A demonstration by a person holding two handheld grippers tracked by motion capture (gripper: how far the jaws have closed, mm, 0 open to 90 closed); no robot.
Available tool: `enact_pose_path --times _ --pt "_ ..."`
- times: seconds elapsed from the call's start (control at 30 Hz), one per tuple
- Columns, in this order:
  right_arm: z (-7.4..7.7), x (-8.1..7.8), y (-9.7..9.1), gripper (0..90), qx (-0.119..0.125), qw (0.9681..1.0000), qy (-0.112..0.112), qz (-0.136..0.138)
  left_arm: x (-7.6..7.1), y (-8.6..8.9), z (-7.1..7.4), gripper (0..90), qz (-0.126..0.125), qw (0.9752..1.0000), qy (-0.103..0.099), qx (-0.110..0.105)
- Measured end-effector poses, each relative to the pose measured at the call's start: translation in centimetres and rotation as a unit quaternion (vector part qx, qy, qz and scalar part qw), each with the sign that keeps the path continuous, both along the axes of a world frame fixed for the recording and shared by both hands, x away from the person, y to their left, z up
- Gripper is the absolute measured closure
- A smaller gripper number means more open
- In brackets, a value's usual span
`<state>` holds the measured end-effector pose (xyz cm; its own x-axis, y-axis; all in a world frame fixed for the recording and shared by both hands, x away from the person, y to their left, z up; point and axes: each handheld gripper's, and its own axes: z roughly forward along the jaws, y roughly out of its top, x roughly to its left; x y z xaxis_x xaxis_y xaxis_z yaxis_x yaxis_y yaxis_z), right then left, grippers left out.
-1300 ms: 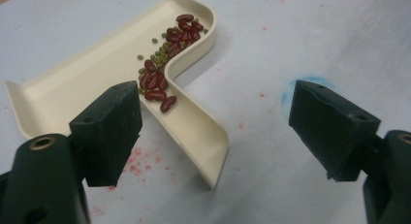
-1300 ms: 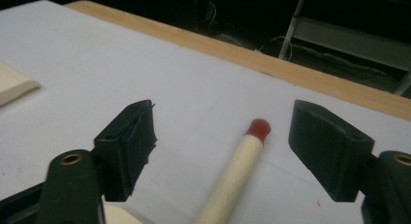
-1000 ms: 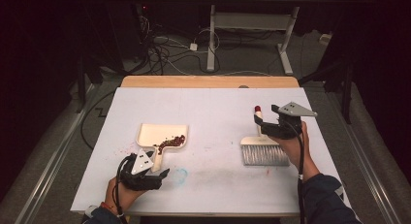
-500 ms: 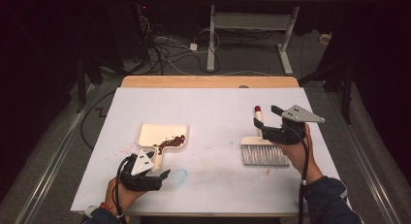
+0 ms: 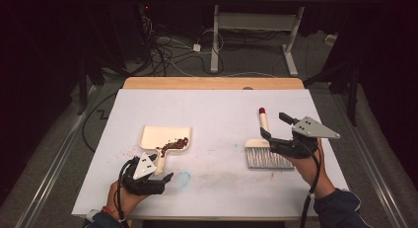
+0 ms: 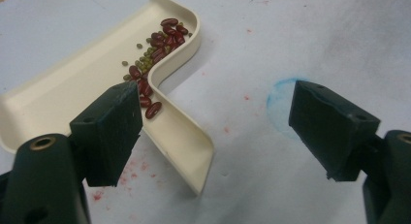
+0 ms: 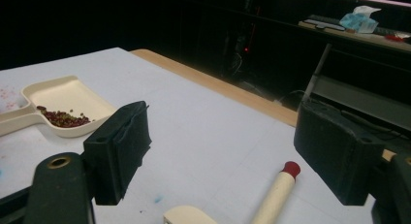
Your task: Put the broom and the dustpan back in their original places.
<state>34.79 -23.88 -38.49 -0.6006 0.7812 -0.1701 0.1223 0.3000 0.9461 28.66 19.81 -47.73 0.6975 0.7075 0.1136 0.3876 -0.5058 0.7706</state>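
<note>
A cream dustpan lies left of centre on the white table, with red and green beans piled near its handle. My left gripper stands open at the end of that handle. In the left gripper view the handle runs between the jaws, closer to the left one, and the beans lie beyond it. A hand brush with a red-tipped handle lies flat at the right. My right gripper is open just right of that handle, and the handle shows low between its jaws.
A pale blue smudge and faint red stains mark the table near my left gripper. A wooden strip borders the far edge. Beyond it are cables and desk legs on a dark floor. The table's middle is bare.
My right gripper has drifted slightly right and toward the near edge, away from the brush handle. The left gripper, dustpan and brush have not moved.
</note>
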Motion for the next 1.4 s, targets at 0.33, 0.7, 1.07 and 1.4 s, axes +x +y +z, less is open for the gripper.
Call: enact_pose_path --times 0.33,0.7,1.07,1.4 --pt "-0.1 -1.1 -0.7 20.5 -0.015 0.9999 -0.007 0.004 0.0 0.1 0.0 19.1 -0.002 1.0 0.0 0.0" --pt "-0.8 -2.4 -1.7 20.4 -0.03 0.9993 -0.01 0.018 -0.1 0.0 0.1 19.0 -0.003 1.0 -0.003 -0.002" --pt "-2.3 -3.6 -2.6 19.5 -0.064 0.9971 -0.038 0.015 -0.1 0.0 0.2 18.8 -0.001 1.0 -0.008 0.001" --pt "-4.5 -4.9 -4.0 19.8 -0.06 0.9972 -0.037 0.024 0.2 0.1 0.2 18.8 0.0 1.0 -0.007 -0.003"
